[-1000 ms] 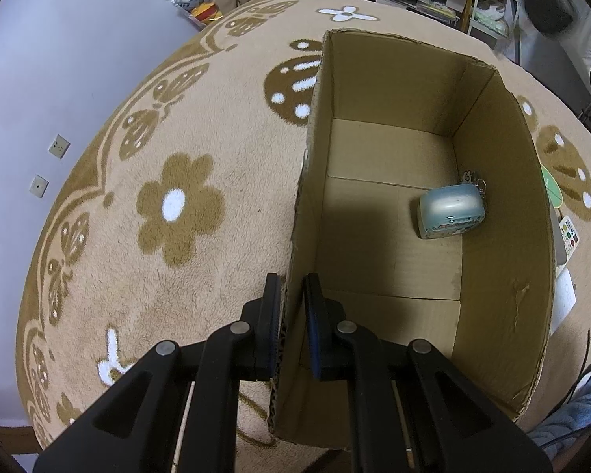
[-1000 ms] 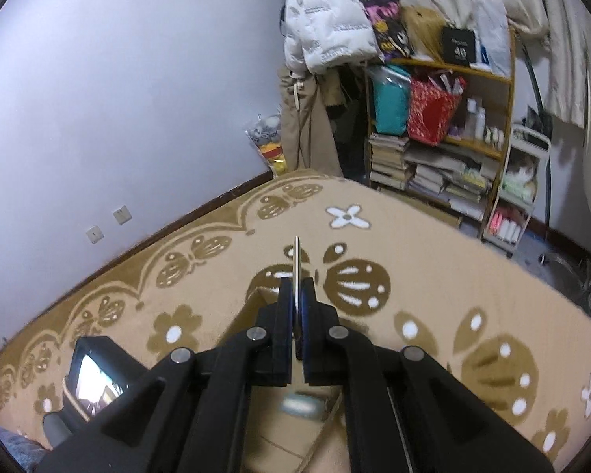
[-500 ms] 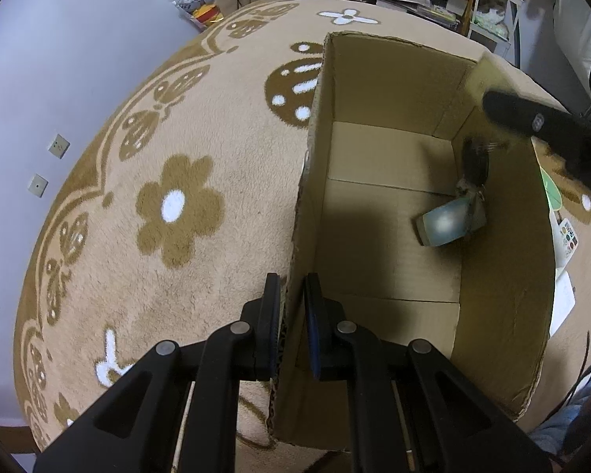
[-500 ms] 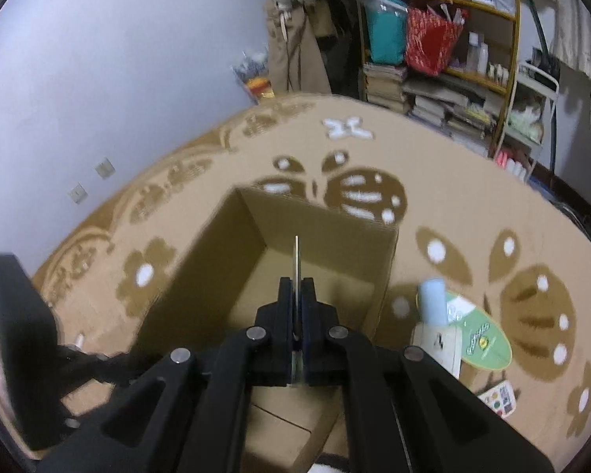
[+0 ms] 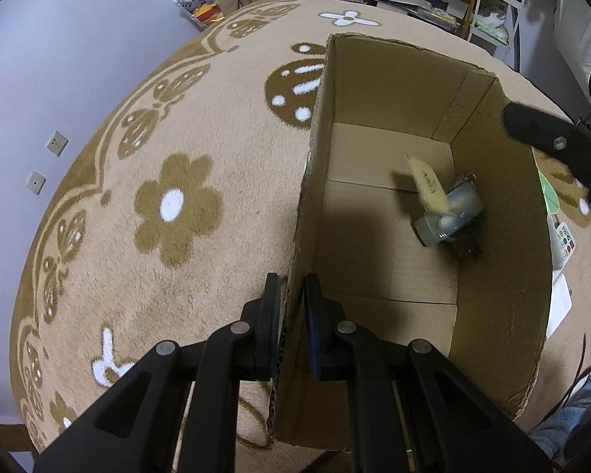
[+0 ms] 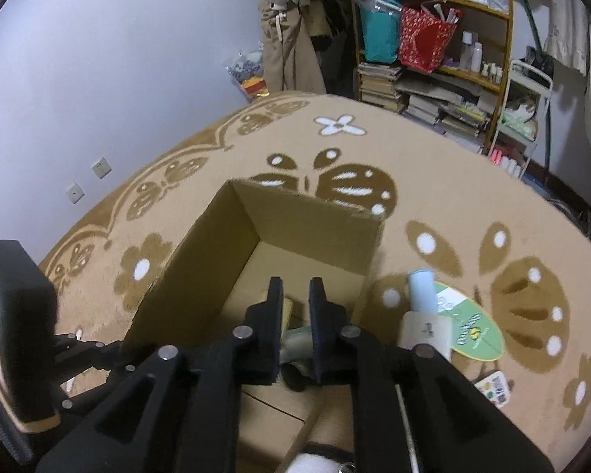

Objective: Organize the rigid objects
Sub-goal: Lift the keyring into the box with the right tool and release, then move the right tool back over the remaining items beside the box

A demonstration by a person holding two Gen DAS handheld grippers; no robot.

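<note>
- The open brown cardboard box [image 5: 394, 260] stands on a tan carpet with brown flower and butterfly patterns [image 5: 169, 205].
- The left claw [image 5: 291, 327] is pinched on the box's near left wall, one finger outside and one inside, holding it steady.
- The right claw [image 6: 295, 327] points down into the box from its right side; its jaws are opening and nothing sits between the pads.
- A thin pale-yellow flat card [image 5: 427, 187] lies below and ahead of the right claw, blurred, tilted, with its long axis slanting toward the box's far wall.
- The card's lower end meets a small pale-blue rounded case [image 5: 451, 216] on the box floor near the right wall.
- The right claw is the nearer one.
</note>
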